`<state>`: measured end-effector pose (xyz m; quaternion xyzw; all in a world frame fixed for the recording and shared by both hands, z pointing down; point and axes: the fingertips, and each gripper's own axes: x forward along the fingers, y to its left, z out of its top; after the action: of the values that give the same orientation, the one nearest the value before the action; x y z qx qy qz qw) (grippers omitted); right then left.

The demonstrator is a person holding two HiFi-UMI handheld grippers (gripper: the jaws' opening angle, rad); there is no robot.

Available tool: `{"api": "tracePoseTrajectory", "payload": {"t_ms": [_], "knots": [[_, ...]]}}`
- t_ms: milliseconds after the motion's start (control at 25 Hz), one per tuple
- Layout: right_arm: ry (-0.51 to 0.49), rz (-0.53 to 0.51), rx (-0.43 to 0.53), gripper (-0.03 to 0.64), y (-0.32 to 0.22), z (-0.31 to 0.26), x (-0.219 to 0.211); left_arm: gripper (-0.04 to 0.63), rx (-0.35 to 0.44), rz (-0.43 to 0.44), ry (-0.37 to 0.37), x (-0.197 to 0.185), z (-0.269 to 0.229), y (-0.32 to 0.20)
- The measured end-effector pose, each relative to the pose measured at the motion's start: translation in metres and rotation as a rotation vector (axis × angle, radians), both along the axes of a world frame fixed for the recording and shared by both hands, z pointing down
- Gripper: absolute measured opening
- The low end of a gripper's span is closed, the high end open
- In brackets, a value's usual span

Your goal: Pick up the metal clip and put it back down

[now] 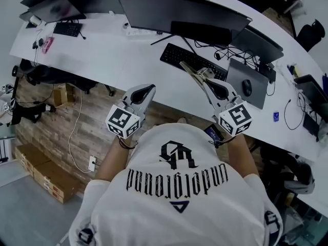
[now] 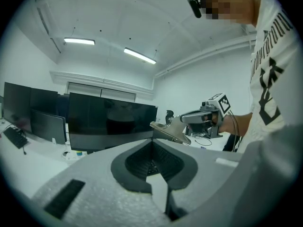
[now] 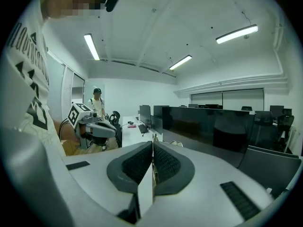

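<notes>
Found the metal clip (image 1: 195, 72) off the desk (image 1: 102, 55), pinched in the right gripper (image 1: 205, 81) and held in the air near the desk's front edge, over the near end of the black keyboard (image 1: 192, 60) as seen from the head view. Confirmed in the right gripper view jaws drawn tight together, with the clip's thin metal edge standing upright between the ribbed pads (image 3: 165, 162) and poking out past the tips. Noted from the left gripper view the clip's broad shiny body jutting beyond those jaws, clear of the white surface below. Checked the left gripper (image 1: 147, 89) and found its jaws closed tip to tip with nothing between them. Placed it beside the right one and well apart from it, at the desk's near edge, with the wooden floor (image 1: 56, 127) below. Recorded on the desk a row of dark monitors (image 1: 179, 9), a mouse (image 1: 247, 87) resting on a grey pad (image 1: 236, 81) to the right of the keyboard, and loose cables. Observed cardboard boxes (image 1: 46, 176) on the floor at lower left, and a person (image 3: 97, 103) standing far back in the room
</notes>
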<state>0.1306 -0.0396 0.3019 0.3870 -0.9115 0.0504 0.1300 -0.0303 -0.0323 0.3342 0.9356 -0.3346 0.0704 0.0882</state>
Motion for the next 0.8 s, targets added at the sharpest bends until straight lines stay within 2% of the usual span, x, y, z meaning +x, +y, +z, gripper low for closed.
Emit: {"api": "tracePoseTrajectory", "payload": {"t_ms": [200,360,800], "knots": [[-0.016,-0.020,-0.024,0.020,-0.006,0.014,0.026,0.015,-0.038,-0.025,0.014,0.025,0.011,-0.005],[-0.025,-0.052,-0.046,0.019,-0.008,0.028,0.037,0.015,-0.043,-0.038,-0.009,0.039,0.020,-0.010],[-0.031,-0.049,-0.100,0.018,-0.030,0.056,0.040,0.014,-0.090,-0.019,-0.005,0.053,0.040,-0.039]]}}
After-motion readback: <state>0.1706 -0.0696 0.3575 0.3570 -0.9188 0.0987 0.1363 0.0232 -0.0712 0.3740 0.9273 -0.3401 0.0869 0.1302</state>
